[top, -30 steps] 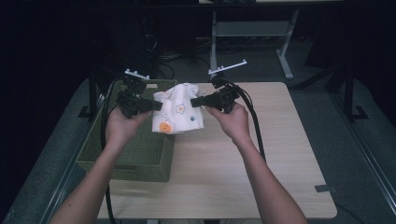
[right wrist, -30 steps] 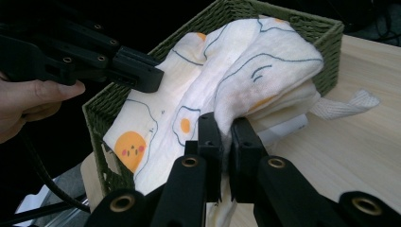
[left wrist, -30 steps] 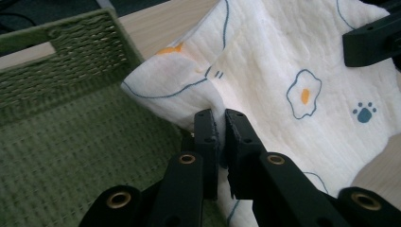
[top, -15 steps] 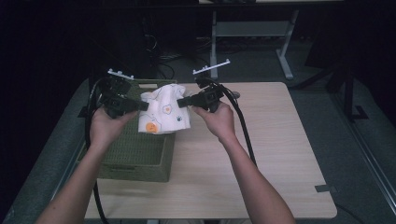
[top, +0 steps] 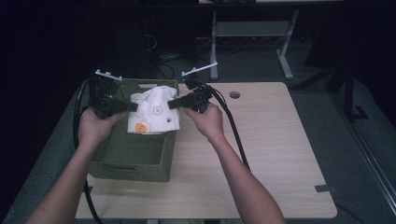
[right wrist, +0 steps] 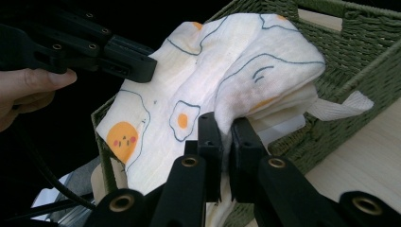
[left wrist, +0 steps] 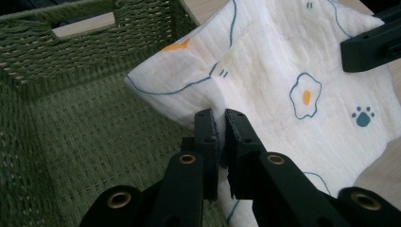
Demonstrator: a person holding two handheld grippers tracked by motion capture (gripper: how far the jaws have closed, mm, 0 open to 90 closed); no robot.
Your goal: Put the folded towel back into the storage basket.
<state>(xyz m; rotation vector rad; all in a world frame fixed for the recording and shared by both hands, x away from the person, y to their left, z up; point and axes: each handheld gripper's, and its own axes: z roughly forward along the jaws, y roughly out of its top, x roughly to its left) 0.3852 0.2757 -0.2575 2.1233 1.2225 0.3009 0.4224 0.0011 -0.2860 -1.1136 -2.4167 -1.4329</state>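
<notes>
Cloth: a white cloth printed with fried eggs, paw marks and an orange face was held up between the two grippers, over the far right part of the basket, its lower edge hanging into it.
Left gripper: the left gripper was seen pinched tight on one edge of the cloth, the fabric caught between its jaws.
Right gripper: the right gripper was clamped on the opposite, bunched edge, a fold of cloth pressed between its jaws.
Basket: a green woven basket was stood on the left part of the table, its near wall at the front edge.
Table: a light wooden table was seen under the basket, bare on its right side.
Hands: each gripper was gripped from below by one hand, the left hand above the basket.
</notes>
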